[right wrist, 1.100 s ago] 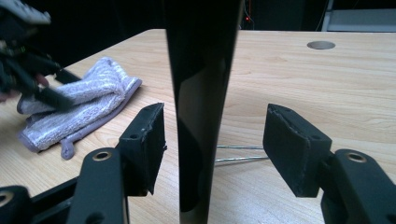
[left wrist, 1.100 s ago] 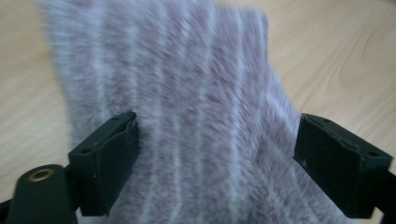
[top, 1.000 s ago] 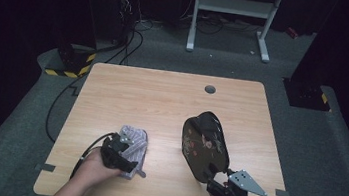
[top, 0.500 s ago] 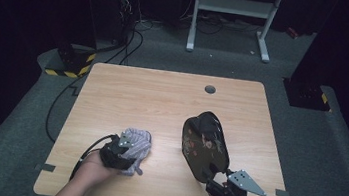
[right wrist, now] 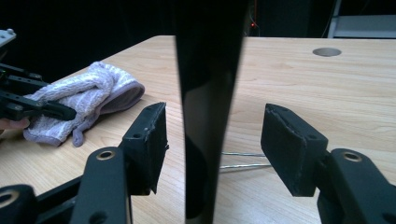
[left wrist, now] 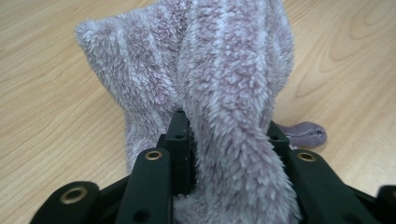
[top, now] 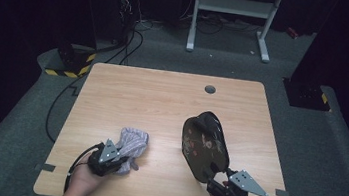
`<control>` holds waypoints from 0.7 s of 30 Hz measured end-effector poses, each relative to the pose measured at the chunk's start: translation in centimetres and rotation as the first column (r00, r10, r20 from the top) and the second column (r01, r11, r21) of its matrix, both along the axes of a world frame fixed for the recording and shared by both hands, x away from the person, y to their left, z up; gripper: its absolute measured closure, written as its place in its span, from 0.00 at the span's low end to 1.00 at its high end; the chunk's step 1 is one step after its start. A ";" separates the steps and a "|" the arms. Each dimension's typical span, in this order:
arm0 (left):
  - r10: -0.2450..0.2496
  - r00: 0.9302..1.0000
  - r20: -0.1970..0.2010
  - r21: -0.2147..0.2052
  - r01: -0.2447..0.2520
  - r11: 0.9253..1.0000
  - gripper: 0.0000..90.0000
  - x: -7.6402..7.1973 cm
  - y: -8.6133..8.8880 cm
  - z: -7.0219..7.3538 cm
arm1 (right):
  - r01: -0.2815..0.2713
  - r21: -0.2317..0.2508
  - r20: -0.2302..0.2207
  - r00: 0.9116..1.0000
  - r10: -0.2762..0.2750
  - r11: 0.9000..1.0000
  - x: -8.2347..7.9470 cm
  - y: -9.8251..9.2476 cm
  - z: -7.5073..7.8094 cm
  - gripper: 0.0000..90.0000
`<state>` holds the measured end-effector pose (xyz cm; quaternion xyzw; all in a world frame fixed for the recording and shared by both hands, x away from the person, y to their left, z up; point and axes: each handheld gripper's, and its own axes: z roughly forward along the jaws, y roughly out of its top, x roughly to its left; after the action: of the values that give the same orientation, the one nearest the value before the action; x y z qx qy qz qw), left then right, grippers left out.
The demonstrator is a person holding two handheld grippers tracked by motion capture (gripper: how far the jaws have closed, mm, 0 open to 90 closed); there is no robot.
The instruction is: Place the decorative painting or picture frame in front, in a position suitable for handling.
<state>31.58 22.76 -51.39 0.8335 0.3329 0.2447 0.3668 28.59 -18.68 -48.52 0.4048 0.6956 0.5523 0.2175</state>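
A fluffy lilac-grey cloth (top: 133,142) (left wrist: 224,79) (right wrist: 84,95) lies bunched near the front left of the wooden table (top: 162,101). My left gripper (top: 115,159) (left wrist: 226,133) has just been closing its jaws, and they are now shut on a fold of the cloth. A glossy black plate (top: 204,144) (right wrist: 210,70) stands on its edge at the front right. It sits between the jaws of my right gripper (top: 214,179) (right wrist: 215,140), which is open, with a gap showing on each side of the plate. Thin metal wires (right wrist: 243,159) show on the table behind the plate.
A round cable hole (top: 210,89) (right wrist: 326,51) sits near the table's far edge. Beyond the table are a white metal frame (top: 234,7), cables on the floor (top: 129,37) and a yellow-black striped block (top: 65,72). My left gripper (right wrist: 28,102) appears at the left in the right gripper view.
My left gripper has slid to the right across the table and closed on the cloth, bunching it up. The right gripper and the plate have kept still.
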 end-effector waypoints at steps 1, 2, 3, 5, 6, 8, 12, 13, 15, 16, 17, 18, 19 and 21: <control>0.001 1.000 -0.005 -0.016 -0.001 1.000 0.72 0.0 0.2 0.0 | -0.003 -0.004 0.002 1.000 0.003 1.000 0.0 0.1 0.1 0.47; 0.003 1.000 -0.018 -0.041 -0.003 0.999 0.72 0.1 0.4 0.1 | -0.005 -0.002 0.009 1.000 0.005 1.000 0.0 0.2 0.2 0.48; 0.003 1.000 -0.018 -0.041 -0.003 0.999 0.73 0.1 0.4 0.1 | -0.003 0.001 0.019 1.000 0.003 1.000 0.0 0.4 0.3 0.49; -0.008 0.999 -0.040 -0.150 0.002 0.989 0.73 0.4 1.1 0.2 | -0.020 0.020 0.031 0.999 0.019 1.000 0.0 0.7 0.7 0.52; -0.011 0.999 -0.039 -0.154 0.005 0.988 0.73 0.3 1.2 0.3 | -0.018 0.020 0.039 0.999 0.017 1.000 0.1 0.9 0.9 0.52; -0.020 0.999 -0.033 -0.152 0.015 0.988 0.73 0.3 1.2 0.3 | -0.013 0.014 0.041 0.999 0.012 1.000 0.2 1.1 1.2 0.51; -0.023 1.000 -0.021 -0.170 0.019 0.985 0.73 0.0 1.3 0.6 | 0.018 0.017 0.002 1.000 -0.018 1.000 1.6 1.7 1.8 0.61; -0.023 1.000 -0.021 -0.170 0.019 0.985 0.73 0.0 1.3 0.6 | 0.018 0.017 0.002 1.000 -0.018 1.000 1.6 1.7 1.8 0.61; -0.034 0.999 0.024 -0.203 0.038 0.978 0.73 -0.3 1.3 1.1 | 0.001 0.007 -0.023 1.000 0.000 1.000 2.2 1.6 1.9 0.69; -0.043 0.998 0.052 -0.221 0.054 0.974 0.73 -0.6 1.3 1.5 | -0.009 -0.003 -0.023 1.000 0.009 1.000 2.3 1.6 2.0 0.73; -0.053 0.994 0.093 -0.239 0.074 0.968 0.73 -1.0 1.3 1.9 | -0.013 -0.011 -0.022 1.000 0.013 1.000 2.4 1.6 2.1 0.80; -0.059 0.988 0.140 -0.252 0.093 0.963 0.74 -1.4 1.3 2.4 | -0.019 -0.004 -0.021 1.000 0.019 1.000 2.5 1.5 2.3 0.86; -0.059 0.988 0.140 -0.252 0.093 0.963 0.74 -1.4 1.3 2.4 | -0.019 -0.004 -0.021 1.000 0.019 1.000 2.5 1.5 2.3 0.86; -0.066 0.967 0.248 -0.301 0.142 0.943 0.74 -2.7 1.2 3.7 | -0.018 0.003 -0.008 1.000 0.018 1.000 2.6 1.5 2.3 0.90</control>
<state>28.91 24.00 -47.74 0.7457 0.2774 0.2647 0.5448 31.18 -17.23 -46.25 0.4010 0.6993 0.5536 0.2091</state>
